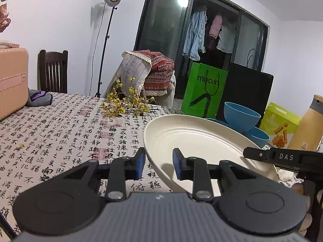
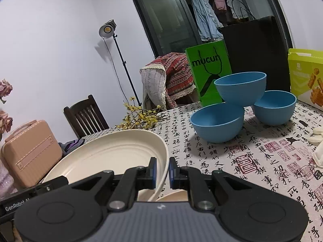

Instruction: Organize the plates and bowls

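A cream plate (image 1: pixel 197 139) is held tilted above the table; it also shows in the right wrist view (image 2: pixel 113 149). My right gripper (image 2: pixel 162 171) is shut on the plate's right rim. My left gripper (image 1: pixel 158 164) is open, its two pads straddling the plate's left rim without pinching it. The right gripper's body (image 1: pixel 282 158) shows at the plate's far side in the left wrist view. Three blue bowls (image 2: pixel 240 88) stand in a pyramid at the back of the table, one resting on two. The edge of another cream plate (image 2: pixel 173 196) peeks out below the held one.
The table wears a calligraphy-print cloth (image 1: pixel 60 133). Yellow flower sprigs (image 1: pixel 129 102) lie at the far edge. A pink case (image 2: pixel 30 153) stands at the left. A green bag (image 2: pixel 210 70), a snack box (image 2: pixel 306 76) and a yellow bottle (image 1: pixel 306 125) stand around the bowls.
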Available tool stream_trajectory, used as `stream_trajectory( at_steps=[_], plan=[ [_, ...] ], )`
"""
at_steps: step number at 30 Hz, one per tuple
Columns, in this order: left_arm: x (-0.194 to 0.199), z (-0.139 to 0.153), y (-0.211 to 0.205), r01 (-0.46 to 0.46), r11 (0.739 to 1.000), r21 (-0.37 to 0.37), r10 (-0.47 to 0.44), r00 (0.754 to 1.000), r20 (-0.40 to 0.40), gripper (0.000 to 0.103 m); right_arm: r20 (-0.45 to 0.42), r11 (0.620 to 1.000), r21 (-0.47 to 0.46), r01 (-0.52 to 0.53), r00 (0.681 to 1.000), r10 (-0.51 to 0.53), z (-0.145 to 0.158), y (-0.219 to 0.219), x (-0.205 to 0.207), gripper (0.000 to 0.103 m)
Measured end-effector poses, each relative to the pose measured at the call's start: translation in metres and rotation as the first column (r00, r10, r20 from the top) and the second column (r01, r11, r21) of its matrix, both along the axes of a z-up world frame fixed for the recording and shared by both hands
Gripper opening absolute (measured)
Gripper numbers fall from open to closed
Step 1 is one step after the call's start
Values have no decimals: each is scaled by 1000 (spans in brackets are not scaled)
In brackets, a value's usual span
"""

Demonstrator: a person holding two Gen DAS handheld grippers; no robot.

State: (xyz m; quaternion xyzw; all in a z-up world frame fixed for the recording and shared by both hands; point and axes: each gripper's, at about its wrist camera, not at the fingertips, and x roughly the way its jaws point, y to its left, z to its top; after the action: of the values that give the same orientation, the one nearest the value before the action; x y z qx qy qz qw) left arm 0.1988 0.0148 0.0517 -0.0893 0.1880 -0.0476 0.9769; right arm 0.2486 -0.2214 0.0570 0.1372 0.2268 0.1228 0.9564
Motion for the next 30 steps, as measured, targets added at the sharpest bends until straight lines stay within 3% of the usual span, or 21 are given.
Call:
stream_trajectory(
  at_steps=[30],
  plan=[
    [-2, -25, -31, 71, 997, 32, -71, 997, -22, 29, -3, 998, -23, 52, 999, -52, -16, -29, -18, 12]
  ],
)
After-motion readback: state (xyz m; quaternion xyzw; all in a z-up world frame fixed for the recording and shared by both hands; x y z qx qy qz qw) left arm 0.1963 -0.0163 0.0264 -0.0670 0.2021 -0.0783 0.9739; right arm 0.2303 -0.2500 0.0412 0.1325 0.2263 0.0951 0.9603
